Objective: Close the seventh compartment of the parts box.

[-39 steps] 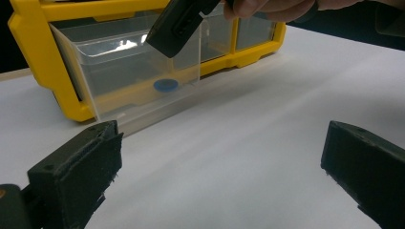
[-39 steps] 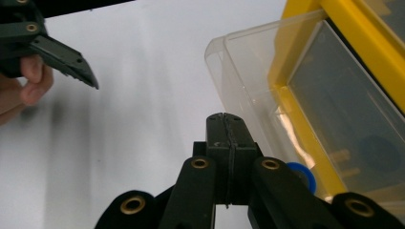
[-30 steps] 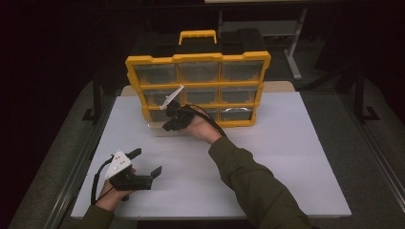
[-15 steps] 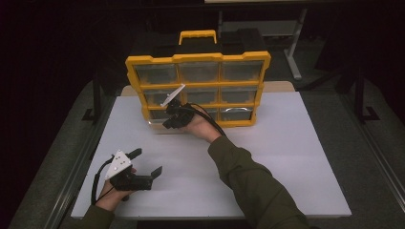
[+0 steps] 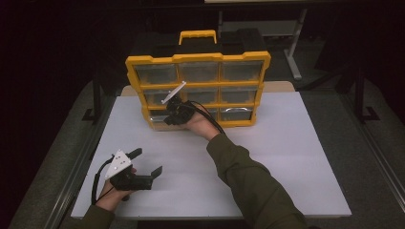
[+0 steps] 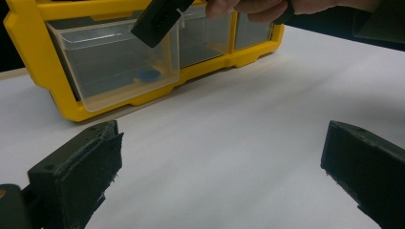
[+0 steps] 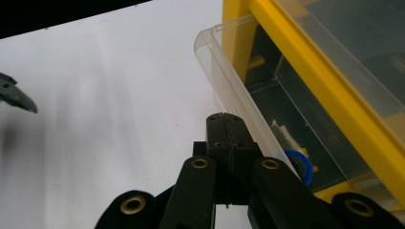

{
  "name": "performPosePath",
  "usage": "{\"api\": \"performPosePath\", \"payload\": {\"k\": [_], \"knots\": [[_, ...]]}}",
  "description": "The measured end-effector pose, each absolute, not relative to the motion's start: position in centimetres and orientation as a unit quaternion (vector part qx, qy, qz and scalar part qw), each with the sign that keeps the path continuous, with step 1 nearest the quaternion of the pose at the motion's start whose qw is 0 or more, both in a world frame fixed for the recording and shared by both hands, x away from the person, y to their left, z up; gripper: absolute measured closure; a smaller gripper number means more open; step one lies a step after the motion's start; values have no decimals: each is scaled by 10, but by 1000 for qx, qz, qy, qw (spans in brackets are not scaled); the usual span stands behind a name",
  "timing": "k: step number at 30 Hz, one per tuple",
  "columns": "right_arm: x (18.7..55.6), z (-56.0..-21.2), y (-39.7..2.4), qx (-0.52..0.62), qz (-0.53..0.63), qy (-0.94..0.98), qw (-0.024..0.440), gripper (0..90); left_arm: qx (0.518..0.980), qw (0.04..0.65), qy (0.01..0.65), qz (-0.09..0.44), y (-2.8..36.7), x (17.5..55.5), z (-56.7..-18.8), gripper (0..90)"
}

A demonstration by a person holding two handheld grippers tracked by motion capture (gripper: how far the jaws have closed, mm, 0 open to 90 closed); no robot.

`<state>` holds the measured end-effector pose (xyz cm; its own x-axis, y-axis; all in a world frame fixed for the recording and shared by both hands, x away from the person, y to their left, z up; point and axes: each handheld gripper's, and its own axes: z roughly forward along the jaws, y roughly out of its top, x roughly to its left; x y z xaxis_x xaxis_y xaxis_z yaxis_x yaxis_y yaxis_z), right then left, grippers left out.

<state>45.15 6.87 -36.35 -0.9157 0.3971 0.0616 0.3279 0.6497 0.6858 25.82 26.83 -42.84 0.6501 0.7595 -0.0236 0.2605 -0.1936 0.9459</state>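
Observation:
A yellow organizer [image 5: 198, 59] with clear drawers stands upright at the back of the white table. Its bottom-left drawer [image 5: 155, 116] [image 6: 114, 62] [image 7: 239, 90] sticks out a little, and a small blue piece [image 6: 148, 74] [image 7: 300, 164] lies inside it. My right gripper [image 5: 170, 119] [image 7: 224, 125] is shut with nothing between its jaws, and its tips sit right at that drawer's clear front. The left gripper view shows it as a black bar [image 6: 160, 19] above the drawer. My left gripper [image 5: 147, 161] [image 6: 219, 157] rests open on the table at the near left, pointing towards the organizer.
The white table top [image 5: 286, 157] stretches out right of and in front of the organizer. A black case [image 5: 239, 40] stands behind the organizer. Metal rails [image 5: 76, 162] run along the table's left and right sides, with dark floor beyond.

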Motion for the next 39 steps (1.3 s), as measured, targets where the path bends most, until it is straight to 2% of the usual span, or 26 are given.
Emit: {"api": "performPosePath", "payload": {"k": [37,39], "knots": [[466,-367,66,224,379,891,106,895,739,528,347,234,271,257,-430,0],[464,-365,66,231,382,890,98,895,738,529,348,234,271,257,-430,0]]}}
